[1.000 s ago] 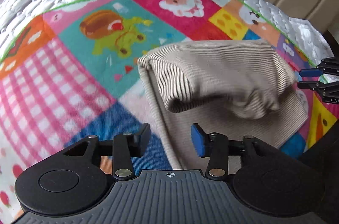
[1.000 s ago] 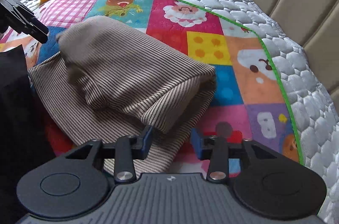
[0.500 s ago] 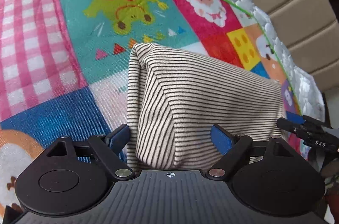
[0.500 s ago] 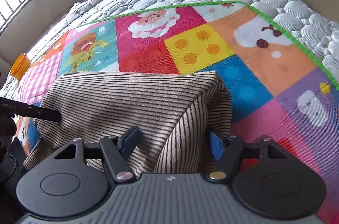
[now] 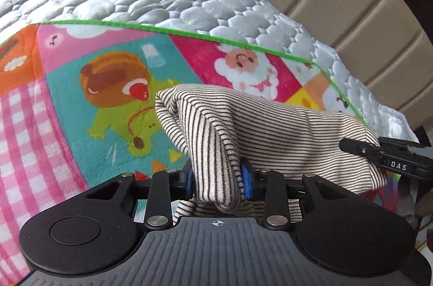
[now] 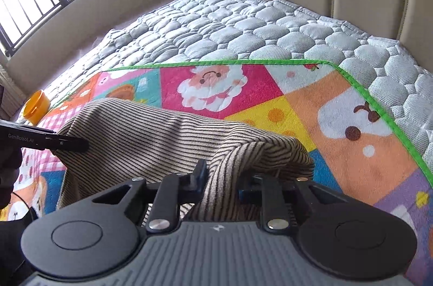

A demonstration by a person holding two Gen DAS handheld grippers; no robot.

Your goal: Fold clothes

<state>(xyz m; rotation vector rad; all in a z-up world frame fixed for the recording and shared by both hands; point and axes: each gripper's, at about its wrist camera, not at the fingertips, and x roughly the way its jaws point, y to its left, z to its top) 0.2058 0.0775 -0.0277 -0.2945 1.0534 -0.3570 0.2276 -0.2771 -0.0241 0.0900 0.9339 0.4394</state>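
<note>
Left wrist: left gripper (image 5: pixel 216 179) pinches striped garment (image 5: pixel 270 134); right gripper (image 6: pixel 220 181) likewise.

A beige cloth garment (image 5: pixel 284 129) is lined with thin black stripes; a green-edged patchwork play mat (image 6: pixel 297 107) is printed with bright cartoon animals.

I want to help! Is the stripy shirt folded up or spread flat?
Folded, not flat: the stripy shirt is doubled over, each end pinched in a hand-held gripper.
</note>
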